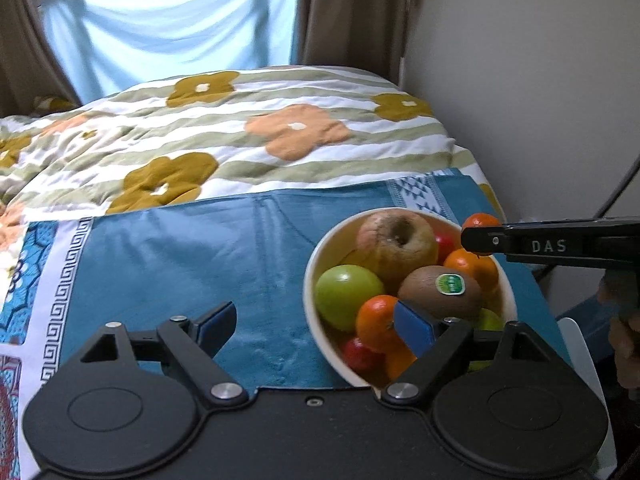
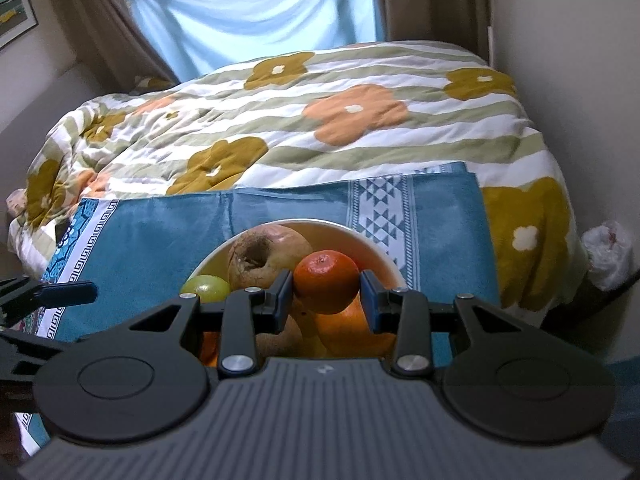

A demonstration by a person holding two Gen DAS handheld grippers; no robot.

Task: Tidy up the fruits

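A cream bowl (image 1: pixel 320 256) of fruit stands on a blue cloth (image 1: pixel 180 264) on the bed. It holds a wrinkled apple (image 1: pixel 396 240), a green fruit (image 1: pixel 346 294), a kiwi (image 1: pixel 436 294) with a green sticker, several tangerines and red fruit. My right gripper (image 2: pixel 326 294) is shut on a small tangerine (image 2: pixel 326 280) and holds it just above the bowl (image 2: pixel 384 256); it also shows in the left wrist view (image 1: pixel 480 220). My left gripper (image 1: pixel 316 328) is open and empty, its right finger over the bowl's near rim.
The blue cloth (image 2: pixel 160 236) lies over a flowered quilt (image 1: pixel 240 136). A wall (image 1: pixel 520 80) stands close on the right, curtains and a window behind. A white plastic bag (image 2: pixel 608 256) sits by the bed's right corner.
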